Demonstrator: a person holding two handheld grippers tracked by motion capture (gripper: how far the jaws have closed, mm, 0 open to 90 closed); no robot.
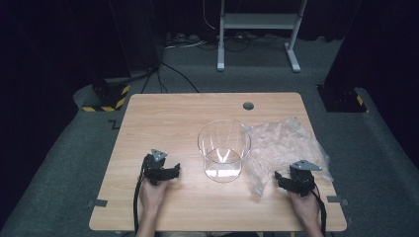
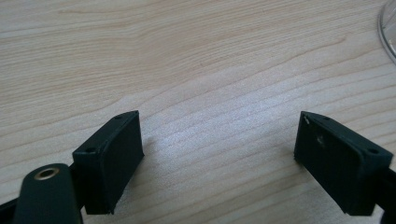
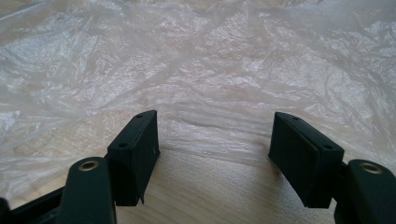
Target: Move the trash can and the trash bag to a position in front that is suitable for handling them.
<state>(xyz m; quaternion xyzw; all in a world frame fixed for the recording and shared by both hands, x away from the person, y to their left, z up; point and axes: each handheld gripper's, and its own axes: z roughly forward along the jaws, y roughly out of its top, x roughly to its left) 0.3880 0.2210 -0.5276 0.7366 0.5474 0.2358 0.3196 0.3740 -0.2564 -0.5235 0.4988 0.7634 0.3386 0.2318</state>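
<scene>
High view: clear plastic container (image 1: 224, 150) upright at middle of wooden table (image 1: 168, 118). Crumpled clear plastic bag (image 1: 284, 145) lies flat just right of it. Left tongs (image 1: 165, 172) near container's left side, on bare wood. Right tongs (image 1: 284, 180) at bag's near edge.

Left gripper view: left tongs (image 2: 219, 144) spread wide, nothing between; container rim (image 2: 387, 28) at upper right.

Right gripper view: right tongs (image 3: 215, 142) spread wide, bag (image 3: 196, 70) edge between jaws, not pinched.

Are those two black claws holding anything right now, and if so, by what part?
Nothing is held. The left claw stands open over bare table. The right claw is open too, its jaws at the near edge of the crinkled plastic bag without pinching it.
</scene>
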